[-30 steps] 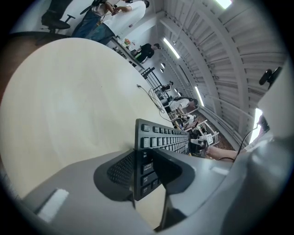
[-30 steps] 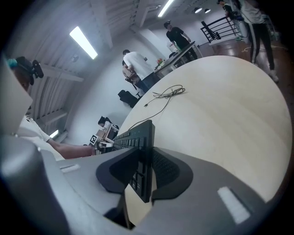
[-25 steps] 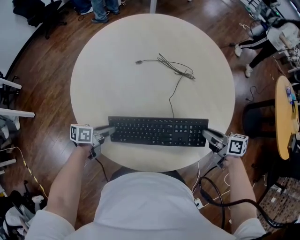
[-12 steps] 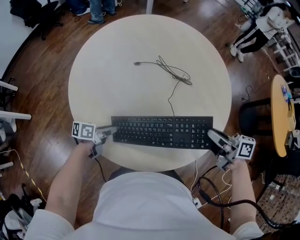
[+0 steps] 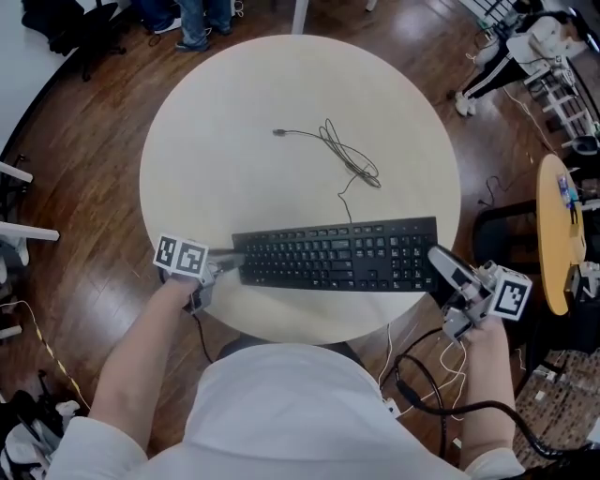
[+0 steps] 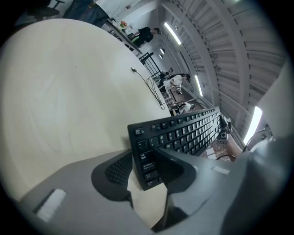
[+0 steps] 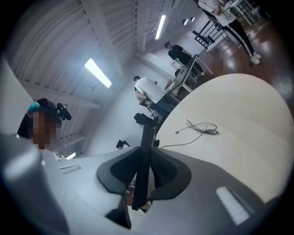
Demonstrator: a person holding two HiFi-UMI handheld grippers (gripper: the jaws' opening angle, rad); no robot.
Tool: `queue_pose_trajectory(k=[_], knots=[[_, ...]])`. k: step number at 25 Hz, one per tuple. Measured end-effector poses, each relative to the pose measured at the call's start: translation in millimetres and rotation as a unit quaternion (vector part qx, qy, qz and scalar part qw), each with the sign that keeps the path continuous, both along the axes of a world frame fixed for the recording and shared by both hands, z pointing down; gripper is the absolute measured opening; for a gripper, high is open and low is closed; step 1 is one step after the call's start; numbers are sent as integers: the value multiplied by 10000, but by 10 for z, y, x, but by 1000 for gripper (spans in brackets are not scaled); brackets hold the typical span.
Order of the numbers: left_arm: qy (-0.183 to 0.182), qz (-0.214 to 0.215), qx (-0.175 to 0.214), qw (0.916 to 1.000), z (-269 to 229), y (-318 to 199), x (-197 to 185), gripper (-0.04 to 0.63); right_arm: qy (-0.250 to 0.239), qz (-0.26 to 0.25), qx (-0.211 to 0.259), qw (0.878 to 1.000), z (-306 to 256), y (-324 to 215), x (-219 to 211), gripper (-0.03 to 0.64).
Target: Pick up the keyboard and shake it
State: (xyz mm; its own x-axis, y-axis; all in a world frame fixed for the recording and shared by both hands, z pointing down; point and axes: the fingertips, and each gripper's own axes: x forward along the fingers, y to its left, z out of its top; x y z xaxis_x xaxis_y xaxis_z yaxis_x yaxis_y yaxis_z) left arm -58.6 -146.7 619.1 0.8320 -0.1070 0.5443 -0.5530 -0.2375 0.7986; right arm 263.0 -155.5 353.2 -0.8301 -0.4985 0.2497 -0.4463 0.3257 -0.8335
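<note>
A black keyboard (image 5: 337, 255) lies across the near part of the round cream table (image 5: 281, 84), its right end swung a little farther from me than its left. My left gripper (image 5: 230, 262) has the keyboard's left end (image 6: 183, 133) between its jaws, which are opening; one jaw lies on the keys, the other pad sits under the tilted board. My right gripper (image 5: 439, 258) is shut on the right end, which shows edge-on (image 7: 143, 156) between both pads. The keyboard's thin cable (image 5: 347, 159) trails in loops over the table's middle.
A small yellow table (image 5: 562, 234) stands off to the right. Loose cables (image 5: 422, 375) hang near my right arm by the table's front edge. People's legs (image 5: 202, 19) and a dark chair show on the wooden floor beyond the far rim.
The keyboard has turned: its right end moved away from me and rightward. The right gripper went right and nearer to me with it; the left shifted slightly right. The cable loops slid along.
</note>
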Motion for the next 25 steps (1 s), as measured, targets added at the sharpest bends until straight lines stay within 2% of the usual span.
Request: queue_pose_trajectory(k=[6, 12, 16, 18, 25], knots=[[132, 215, -53, 9997, -14, -23, 225, 147, 716, 48, 326, 9969, -451, -168, -177, 71], [1, 494, -81, 9987, 100, -19, 492, 155, 1213, -59, 587, 9909, -716, -253, -372, 74], [-41, 652, -30, 9979, 114, -5, 645, 156, 1551, -253, 781, 9845, -904, -252, -564, 75], [-87, 749, 49, 9971, 104, 14, 737, 131, 1684, -327, 858, 9814, -987, -241, -653, 80], [-145, 1071, 149, 9940, 118, 42, 1050, 135, 2133, -580, 1217, 9677, -1227, -323, -994, 78]])
